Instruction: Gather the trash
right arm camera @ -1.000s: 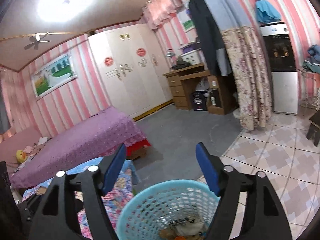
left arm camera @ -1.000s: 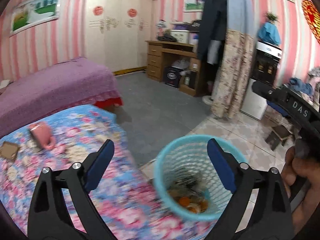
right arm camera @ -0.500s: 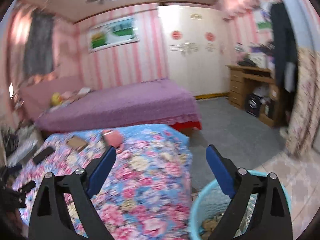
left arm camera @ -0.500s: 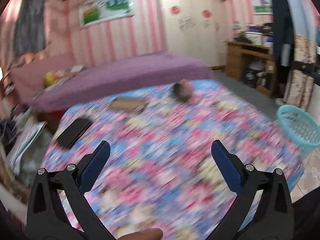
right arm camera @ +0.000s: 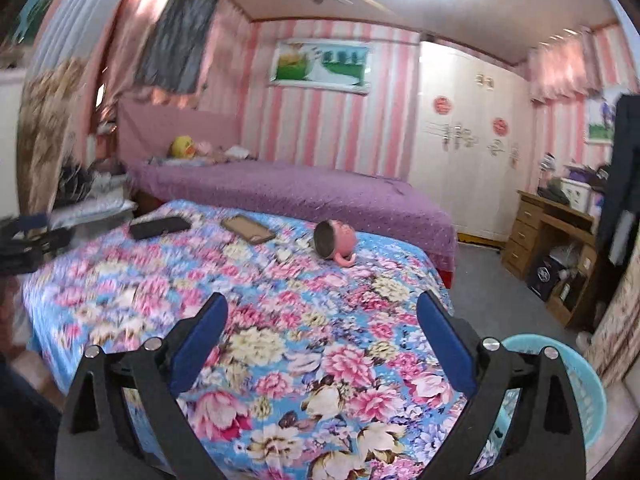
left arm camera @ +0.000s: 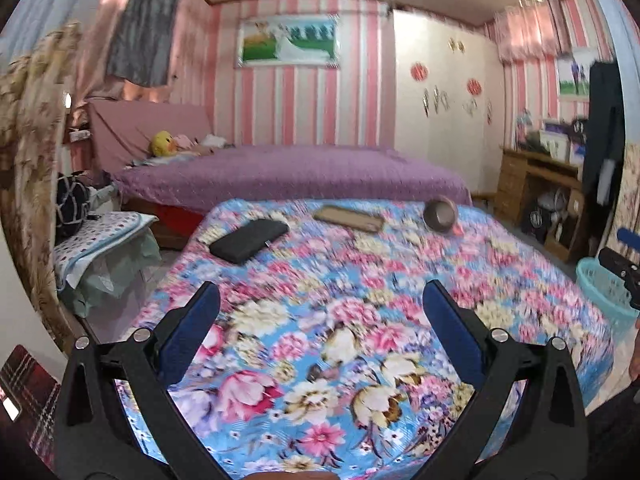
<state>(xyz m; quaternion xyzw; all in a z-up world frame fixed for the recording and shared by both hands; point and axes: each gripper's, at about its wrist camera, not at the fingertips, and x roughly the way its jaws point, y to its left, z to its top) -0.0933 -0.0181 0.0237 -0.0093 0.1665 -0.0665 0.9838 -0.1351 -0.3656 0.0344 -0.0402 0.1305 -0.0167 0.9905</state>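
Little trash appears left: on the floral bed only a toppled pink mug, a flat brown tray and a black case lie toward twelve o'clock. The turquoise basket stands at four o'clock. The left gripper gapes empty; the right gripper has its jaws opening, nothing between.

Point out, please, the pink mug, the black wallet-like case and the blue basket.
pink mug (right arm camera: 338, 241), right wrist view, on its side wall.
black wallet-like case (left arm camera: 249, 240), left wrist view, on its top face.
blue basket (right arm camera: 588, 392), right wrist view, on its rim.
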